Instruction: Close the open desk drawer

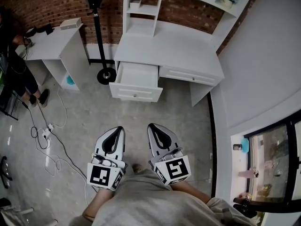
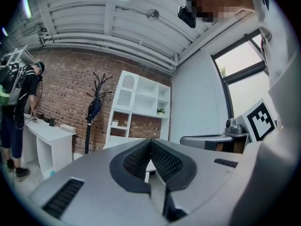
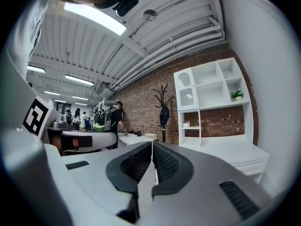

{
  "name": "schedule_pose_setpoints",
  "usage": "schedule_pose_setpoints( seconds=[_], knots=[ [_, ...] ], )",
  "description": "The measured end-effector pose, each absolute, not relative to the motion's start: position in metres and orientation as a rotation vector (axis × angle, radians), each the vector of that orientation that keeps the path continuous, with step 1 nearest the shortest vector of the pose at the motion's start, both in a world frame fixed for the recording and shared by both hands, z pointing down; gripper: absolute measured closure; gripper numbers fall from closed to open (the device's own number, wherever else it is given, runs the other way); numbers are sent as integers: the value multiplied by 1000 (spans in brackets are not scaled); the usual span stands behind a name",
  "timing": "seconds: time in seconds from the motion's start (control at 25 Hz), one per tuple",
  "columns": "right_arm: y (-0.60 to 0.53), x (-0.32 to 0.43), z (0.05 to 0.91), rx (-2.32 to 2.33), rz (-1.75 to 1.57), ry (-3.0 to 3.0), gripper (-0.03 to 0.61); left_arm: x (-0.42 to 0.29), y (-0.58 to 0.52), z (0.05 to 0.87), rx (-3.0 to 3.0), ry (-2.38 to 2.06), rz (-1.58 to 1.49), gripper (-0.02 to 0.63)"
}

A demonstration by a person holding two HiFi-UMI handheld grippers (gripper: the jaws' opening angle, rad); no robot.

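Observation:
The white desk [image 1: 169, 46] with a shelf unit stands against the brick wall, ahead of me. Its left drawer [image 1: 135, 81] is pulled out towards me and looks empty; the right drawer [image 1: 190, 75] is closed flush. My left gripper [image 1: 118, 129] and right gripper [image 1: 153, 126] are side by side over the floor, well short of the drawer front, and both point at the desk. Both are shut with nothing between the pads. The left gripper [image 2: 150, 141] view shows the shelf unit [image 2: 141, 107] beyond its tips. The right gripper [image 3: 152, 143] view shows the desk top [image 3: 235, 149].
A smaller white table [image 1: 56, 44] stands at the left, with a person [image 1: 19, 74] beside it. A black coat stand [image 1: 99, 32] stands between the table and the desk. Cables and a power strip [image 1: 47, 131] lie on the floor at the left. A white wall [image 1: 263, 55] bounds the right side.

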State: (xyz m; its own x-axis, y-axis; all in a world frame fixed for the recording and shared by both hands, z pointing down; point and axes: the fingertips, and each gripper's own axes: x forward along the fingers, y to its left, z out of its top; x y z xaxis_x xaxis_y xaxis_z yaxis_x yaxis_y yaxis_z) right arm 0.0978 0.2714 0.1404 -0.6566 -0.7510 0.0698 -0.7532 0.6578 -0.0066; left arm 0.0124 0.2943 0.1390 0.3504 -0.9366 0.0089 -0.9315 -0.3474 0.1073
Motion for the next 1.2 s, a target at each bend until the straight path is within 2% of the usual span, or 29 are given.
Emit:
schedule_pose_setpoints(
  seconds=[0.32, 0.8, 1.2],
  knots=[
    [215, 74, 158, 1315, 67, -2760, 546, -14, 234, 160, 2503, -1689, -72, 595],
    [78, 14, 159, 1481, 25, -2677, 546, -69, 83, 170, 2657, -1484, 7, 595],
    [15, -8, 166, 1601, 11, -2601, 546, -81, 18, 189, 2746, -1275, 49, 595]
  ],
)
